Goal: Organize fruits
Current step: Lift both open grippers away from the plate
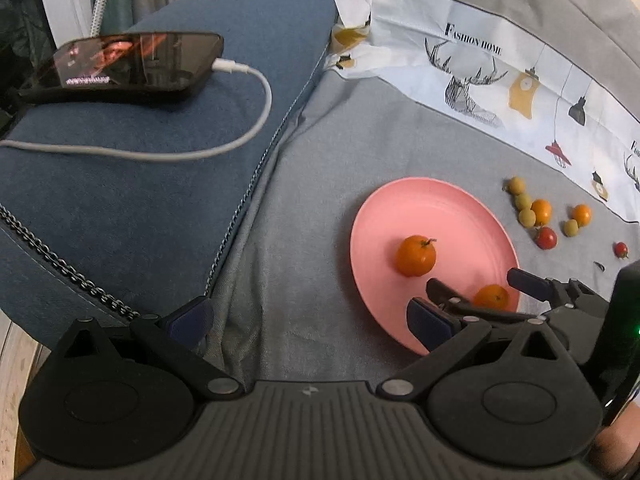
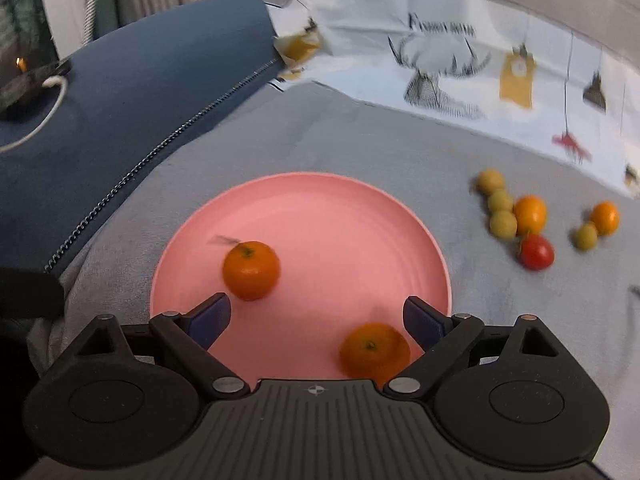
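The right gripper (image 2: 316, 318) hangs over the near rim of the pink plate (image 2: 320, 200), jaws spread wide and holding nothing; one orange (image 2: 374, 354) lies loose on the plate between them, close to the right finger. The left gripper (image 1: 308, 324) is over grey bedding (image 1: 320, 140) beside the plate, jaws also wide and empty. A second orange (image 2: 251, 270) sits further in on the plate. Beyond, on the bedding, lie yellow-green fruits (image 2: 500, 202), two more oranges (image 2: 530, 214) and a red tomato (image 2: 537, 252). Far left, a phone (image 1: 132, 64) rests on a blue cushion (image 1: 120, 200).
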The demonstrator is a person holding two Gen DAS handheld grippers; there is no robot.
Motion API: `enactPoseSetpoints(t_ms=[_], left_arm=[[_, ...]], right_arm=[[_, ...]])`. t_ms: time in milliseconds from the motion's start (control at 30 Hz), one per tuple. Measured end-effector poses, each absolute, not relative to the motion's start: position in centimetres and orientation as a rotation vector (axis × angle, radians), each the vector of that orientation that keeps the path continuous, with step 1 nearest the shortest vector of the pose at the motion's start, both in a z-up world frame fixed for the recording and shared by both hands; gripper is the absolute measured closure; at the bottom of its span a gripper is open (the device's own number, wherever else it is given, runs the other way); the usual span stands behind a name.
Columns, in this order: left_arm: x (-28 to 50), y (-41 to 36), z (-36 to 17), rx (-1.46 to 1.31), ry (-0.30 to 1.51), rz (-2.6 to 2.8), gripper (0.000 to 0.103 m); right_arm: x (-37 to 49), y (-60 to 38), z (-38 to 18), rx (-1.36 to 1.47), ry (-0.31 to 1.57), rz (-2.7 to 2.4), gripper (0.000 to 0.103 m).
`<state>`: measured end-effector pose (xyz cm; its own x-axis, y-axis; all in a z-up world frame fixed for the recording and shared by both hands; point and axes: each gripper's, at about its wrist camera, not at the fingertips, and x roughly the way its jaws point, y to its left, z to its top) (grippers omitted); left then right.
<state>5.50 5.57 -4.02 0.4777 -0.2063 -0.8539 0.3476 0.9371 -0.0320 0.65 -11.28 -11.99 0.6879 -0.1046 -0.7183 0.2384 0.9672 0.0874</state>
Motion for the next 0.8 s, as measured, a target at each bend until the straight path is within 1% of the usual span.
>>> enactPoseSetpoints(t_ms=[200, 400, 533, 567, 800], left_arm=[[4.4, 5.2, -2.7, 0.167, 0.984, -0.357, 0.0], [3.6, 5.0, -2.1, 0.173, 0.973, -0.365, 0.0], [3.9, 4.7, -2.2, 0.185, 0.976, -0.369, 0.0], [3.9, 4.7, -2.2, 0.187, 0.974, -0.367, 0.0], [4.2, 4.7, -2.2, 0.189, 0.976, -0.356, 0.0]], right_arm=[[-0.5, -12.0, -11.6, 0.214, 0.786, -0.25, 0.008], [-0.4, -15.4, -13.5, 0.33, 0.834, -0.353, 0.007], [0.0, -15.6, -14.4, 0.405, 0.866, -0.277, 0.007], [0.1, -15.2, -14.3, 0.403, 0.859, -0.253, 0.006], [0.6, -13.0, -13.8, 0.35, 0.86, -0.212, 0.007]])
